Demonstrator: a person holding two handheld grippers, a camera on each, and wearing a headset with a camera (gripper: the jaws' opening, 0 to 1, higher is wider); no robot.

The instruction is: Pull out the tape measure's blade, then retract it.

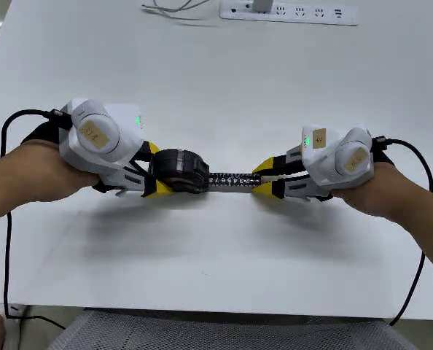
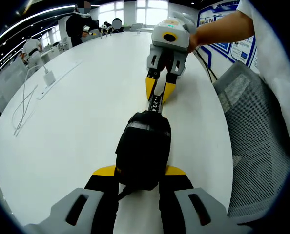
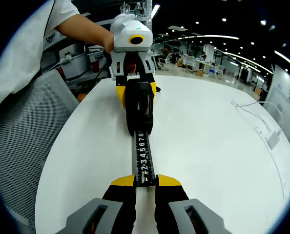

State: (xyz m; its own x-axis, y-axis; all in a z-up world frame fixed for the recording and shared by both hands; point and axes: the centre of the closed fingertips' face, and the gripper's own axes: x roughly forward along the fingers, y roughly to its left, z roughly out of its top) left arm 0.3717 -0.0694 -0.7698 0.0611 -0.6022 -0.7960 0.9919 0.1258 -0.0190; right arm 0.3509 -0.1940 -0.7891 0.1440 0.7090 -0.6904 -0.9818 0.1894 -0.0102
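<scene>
Head above, gripper views opposed, sharing blade

2 to 8 on blade

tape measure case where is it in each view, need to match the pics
Head view: tape measure case left of centre.
Left gripper view: lower centre, between that view's own jaws.
Right gripper view: upper centre, far from that view's jaws.
Shared landmark: the numbered blade running out of it.
</scene>
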